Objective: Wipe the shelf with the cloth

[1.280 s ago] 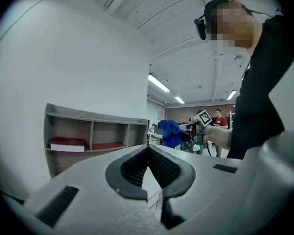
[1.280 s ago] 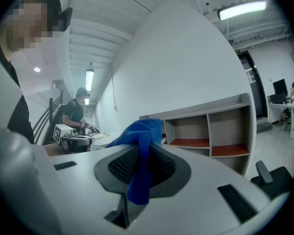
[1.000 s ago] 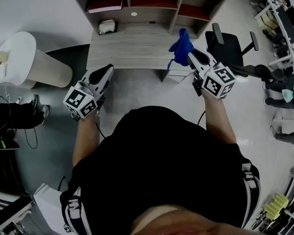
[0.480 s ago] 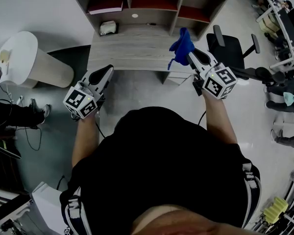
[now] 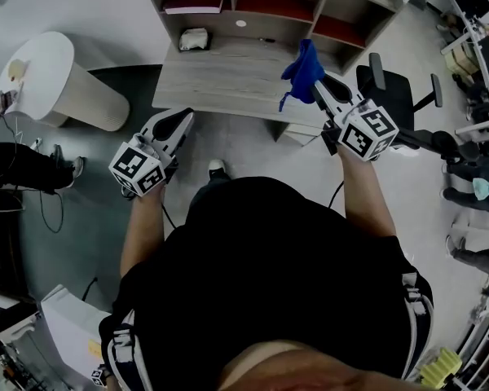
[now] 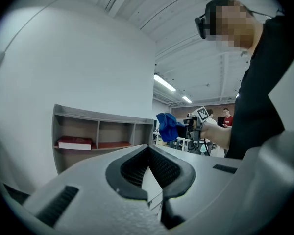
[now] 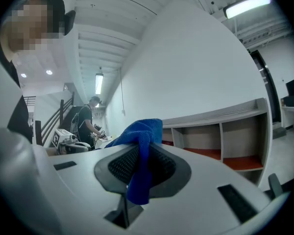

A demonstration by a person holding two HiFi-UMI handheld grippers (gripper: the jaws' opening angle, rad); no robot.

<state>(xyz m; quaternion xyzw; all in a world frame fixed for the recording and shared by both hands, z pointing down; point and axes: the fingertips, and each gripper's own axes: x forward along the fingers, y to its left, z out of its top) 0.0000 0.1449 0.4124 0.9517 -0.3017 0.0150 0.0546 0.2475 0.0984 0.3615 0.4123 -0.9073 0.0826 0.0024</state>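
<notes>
Stepping closer is the main change: a shoe [image 5: 217, 168] now shows on the floor between the two tools, and the wooden surface [image 5: 220, 76] with the shelf [image 7: 220, 113] at its back has slid sideways and a little nearer in the head view than it sat a moment ago. The tools themselves have hardly altered their pose.

The right tool [image 5: 320, 85] is clamped on the blue cloth [image 5: 303, 70]. In the right gripper view the cloth stands up in a bunch past the tips, and a tail hangs down between the ribbed pads toward the camera. It is held in the air, above the near right part of the surface and short of the shelf, which lies ahead of the tool's tips and touches nothing of the cloth.

The left tool [image 5: 182, 119] carries nothing. Its pads meet at the tips, and it hangs before the front edge of the surface, with the shelf well ahead of it. A red-and-white book [image 5: 194, 0] lies in the compartment ahead of this tool.

Judging from this, the wipe has not begun. The approach is under way, and the right tool has yet to reach forward and bring the cloth into contact with a shelf board.
</notes>
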